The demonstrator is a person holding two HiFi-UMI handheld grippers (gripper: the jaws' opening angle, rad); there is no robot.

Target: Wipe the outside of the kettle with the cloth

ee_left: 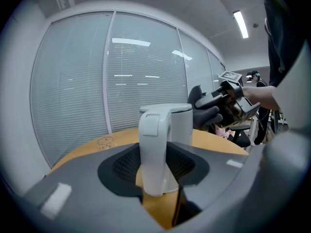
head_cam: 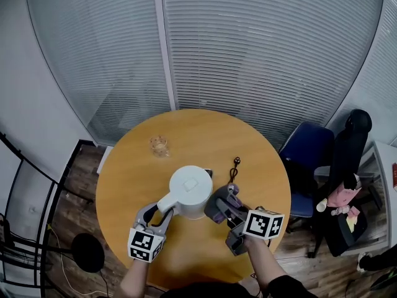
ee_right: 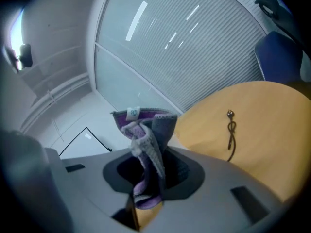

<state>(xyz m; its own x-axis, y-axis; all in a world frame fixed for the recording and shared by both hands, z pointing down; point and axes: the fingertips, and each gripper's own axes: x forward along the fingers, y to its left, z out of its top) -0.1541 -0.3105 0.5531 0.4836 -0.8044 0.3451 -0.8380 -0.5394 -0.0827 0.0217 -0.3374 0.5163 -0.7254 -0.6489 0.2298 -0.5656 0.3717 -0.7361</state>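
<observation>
White kettle (head_cam: 189, 191) handle (ee_left: 154, 149) clamped between left gripper (head_cam: 162, 215) fingers, right gripper (head_cam: 224, 208) fingers pinched on bunched purple-grey cloth (ee_right: 146, 149), just beside kettle's side.

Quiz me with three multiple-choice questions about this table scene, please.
1. The glass stands: A on the table, apart from the kettle; B on the kettle's lid; C on a chair.
2. The cloth is: A yellow; B purple and grey; C green.
3. The left gripper's jaws are: A wide apart, empty; B on the glass; C on the kettle's handle.
1 A, it stands alone on the wood; 2 B, the right gripper view shows those colours; 3 C, the handle sits between them.
</observation>
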